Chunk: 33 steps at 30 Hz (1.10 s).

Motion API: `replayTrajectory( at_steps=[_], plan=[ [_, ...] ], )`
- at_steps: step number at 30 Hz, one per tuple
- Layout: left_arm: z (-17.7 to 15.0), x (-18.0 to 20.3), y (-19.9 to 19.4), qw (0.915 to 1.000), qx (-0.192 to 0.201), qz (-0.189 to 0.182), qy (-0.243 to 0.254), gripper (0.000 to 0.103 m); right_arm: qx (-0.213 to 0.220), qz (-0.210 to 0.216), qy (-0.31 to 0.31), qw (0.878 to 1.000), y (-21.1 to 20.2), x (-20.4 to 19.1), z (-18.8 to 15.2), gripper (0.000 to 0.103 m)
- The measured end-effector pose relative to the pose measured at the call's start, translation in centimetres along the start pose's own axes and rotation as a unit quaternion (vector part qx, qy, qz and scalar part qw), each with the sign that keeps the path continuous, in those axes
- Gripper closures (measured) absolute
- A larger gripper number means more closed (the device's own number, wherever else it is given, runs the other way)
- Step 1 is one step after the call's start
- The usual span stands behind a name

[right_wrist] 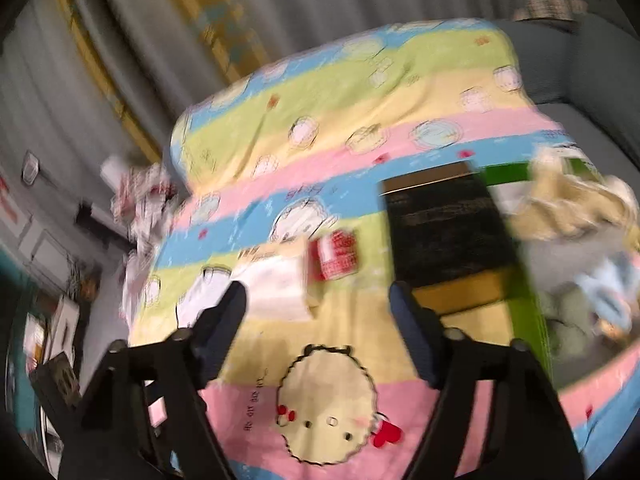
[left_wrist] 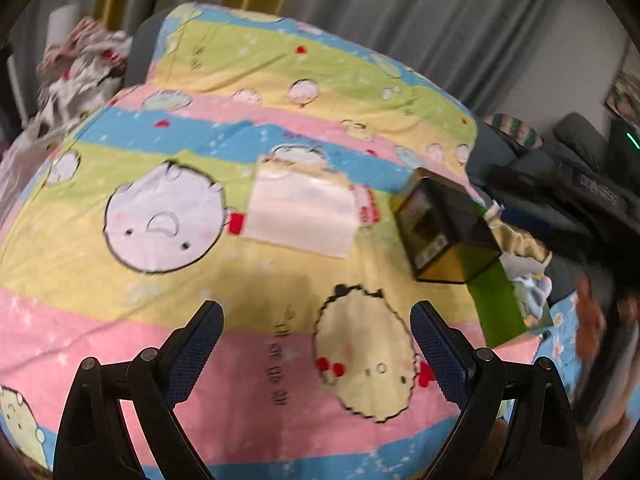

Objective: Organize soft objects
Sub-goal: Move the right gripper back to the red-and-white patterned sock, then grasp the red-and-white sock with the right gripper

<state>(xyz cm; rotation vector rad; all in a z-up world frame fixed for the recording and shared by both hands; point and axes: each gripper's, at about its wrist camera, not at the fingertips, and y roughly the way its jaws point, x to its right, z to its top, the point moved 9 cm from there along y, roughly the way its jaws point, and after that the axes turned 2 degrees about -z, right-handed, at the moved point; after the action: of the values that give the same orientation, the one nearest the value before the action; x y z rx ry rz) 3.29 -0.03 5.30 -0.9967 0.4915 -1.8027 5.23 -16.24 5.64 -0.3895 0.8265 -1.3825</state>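
A striped cartoon-print blanket [left_wrist: 240, 100] covers the bed. On it lies a flat white soft pack with red print [left_wrist: 304, 212], also in the blurred right wrist view [right_wrist: 280, 284]. Right of it stands a black and yellow box [left_wrist: 444, 224], seen too in the right wrist view [right_wrist: 448, 232]. A green box [left_wrist: 504, 304] behind it holds soft toys and cloths [left_wrist: 528, 280], blurred in the right wrist view [right_wrist: 580, 216]. My left gripper [left_wrist: 316, 328] is open and empty above the blanket. My right gripper [right_wrist: 318, 304] is open and empty, in front of the pack and the black box.
A crumpled white and red patterned cloth [left_wrist: 80, 68] lies at the bed's far left, beside grey curtains [left_wrist: 400, 8]. Dark bags and furniture [left_wrist: 580, 184] stand to the right of the bed. A floor with clutter [right_wrist: 52, 320] lies left of the bed.
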Motion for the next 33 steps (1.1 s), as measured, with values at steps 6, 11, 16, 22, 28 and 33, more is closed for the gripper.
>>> replayTrajectory(
  at_steps=[6, 11, 16, 22, 28, 33],
  plan=[
    [-0.5, -2.1, 0.6, 0.9998, -0.012, -0.002, -0.017, 0.008, -0.119, -0.071, -0.039, 0.990, 9.4, -1.4, 2.2, 0.061],
    [-0.4, -2.8, 1.5, 0.9996, -0.021, -0.003, -0.020, 0.008, -0.176, -0.126, -0.046, 0.975, 14.5, -0.2, 2.5, 0.061],
    [-0.5, -3.1, 2.0, 0.9994, -0.025, -0.011, -0.020, 0.008, -0.197, -0.156, -0.053, 0.967, 16.8, 1.0, 2.4, 0.061],
    [-0.3, -3.1, 2.2, 0.9993, -0.028, -0.013, -0.021, 0.008, -0.206, -0.174, -0.066, 0.961, 19.1, 1.4, 2.2, 0.063],
    [-0.4, -3.0, 1.9, 0.9995, -0.024, -0.010, -0.018, 0.008, -0.189, -0.146, -0.069, 0.969, 18.7, 1.1, 2.0, 0.081],
    [-0.9, -2.8, 1.3, 0.9995, -0.024, -0.005, -0.017, 0.008, -0.151, -0.110, -0.061, 0.980, 13.9, 0.5, 1.4, 0.081]
  ],
)
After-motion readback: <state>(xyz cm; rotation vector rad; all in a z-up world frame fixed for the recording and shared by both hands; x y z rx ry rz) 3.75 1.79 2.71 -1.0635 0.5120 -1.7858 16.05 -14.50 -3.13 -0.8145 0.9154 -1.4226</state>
